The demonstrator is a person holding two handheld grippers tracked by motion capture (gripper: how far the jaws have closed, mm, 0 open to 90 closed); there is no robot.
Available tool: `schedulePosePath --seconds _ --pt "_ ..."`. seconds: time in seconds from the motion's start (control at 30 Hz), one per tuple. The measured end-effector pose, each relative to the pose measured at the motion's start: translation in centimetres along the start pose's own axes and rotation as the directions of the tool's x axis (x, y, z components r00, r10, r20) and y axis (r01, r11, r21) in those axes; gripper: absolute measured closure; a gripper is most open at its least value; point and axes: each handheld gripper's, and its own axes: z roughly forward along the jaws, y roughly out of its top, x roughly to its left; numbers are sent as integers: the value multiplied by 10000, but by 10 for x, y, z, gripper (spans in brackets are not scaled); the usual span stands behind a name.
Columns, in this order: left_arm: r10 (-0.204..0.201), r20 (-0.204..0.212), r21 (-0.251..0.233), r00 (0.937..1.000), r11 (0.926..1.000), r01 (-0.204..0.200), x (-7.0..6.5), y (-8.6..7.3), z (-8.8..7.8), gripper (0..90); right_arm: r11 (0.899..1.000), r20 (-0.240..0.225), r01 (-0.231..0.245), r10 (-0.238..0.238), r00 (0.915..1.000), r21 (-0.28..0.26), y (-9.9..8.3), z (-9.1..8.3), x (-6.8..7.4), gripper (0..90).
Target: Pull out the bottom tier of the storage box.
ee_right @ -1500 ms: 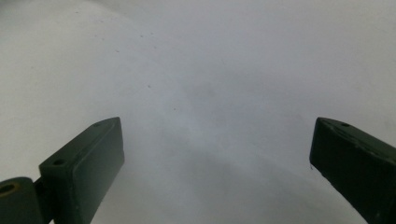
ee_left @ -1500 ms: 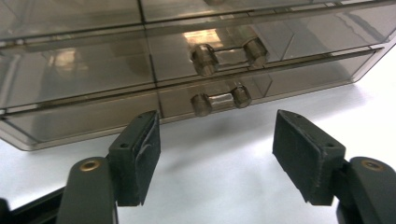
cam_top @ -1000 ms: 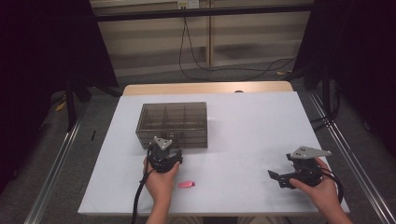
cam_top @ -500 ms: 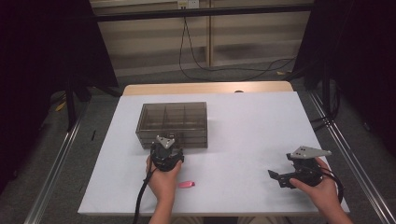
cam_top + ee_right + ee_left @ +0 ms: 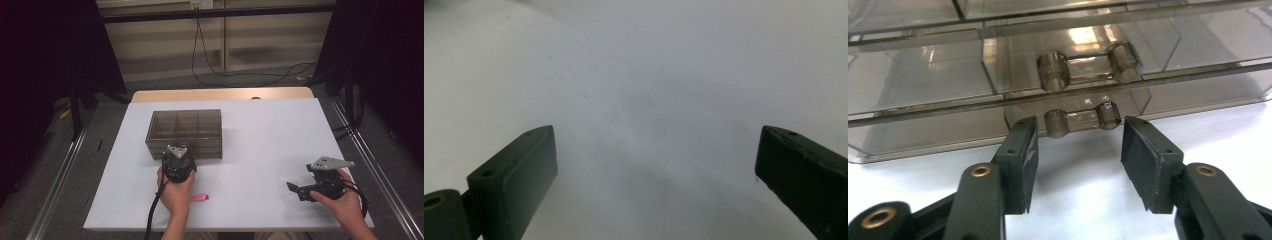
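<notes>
On the white desk (image 5: 260, 145), the left hand-held gripper (image 5: 1078, 145) sits at the near face of a smoky clear drawer box (image 5: 185, 131), its jaws spread wide to either side of the lower drawer handle (image 5: 1083, 119) without touching it; a second handle (image 5: 1088, 64) sits on the drawer above. The right hand-held gripper (image 5: 656, 170) is well apart at the desk's near right, jaws wide and holding nothing over bare desk. A small pink item (image 5: 200, 198) lies just right of the left hand (image 5: 176, 192).
</notes>
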Motion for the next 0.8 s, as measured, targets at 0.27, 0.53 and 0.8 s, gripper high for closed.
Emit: schedulePosePath --seconds 0.27,0.53,0.8 --pt "-59 -77 -4 10000 10000 59 -3 0 1 548 10000 22 -7 7 10000 -31 0 0 -1 32" --pt "-36 -258 7 9997 10000 36 -5 -1 1 554 10000 57 -22 22 10000 -19 0 0 -1 32" --pt "-211 -118 98 9997 9997 212 -5 -2 1 577 10000 99 -40 40 9999 -24 0 0 -2 34"
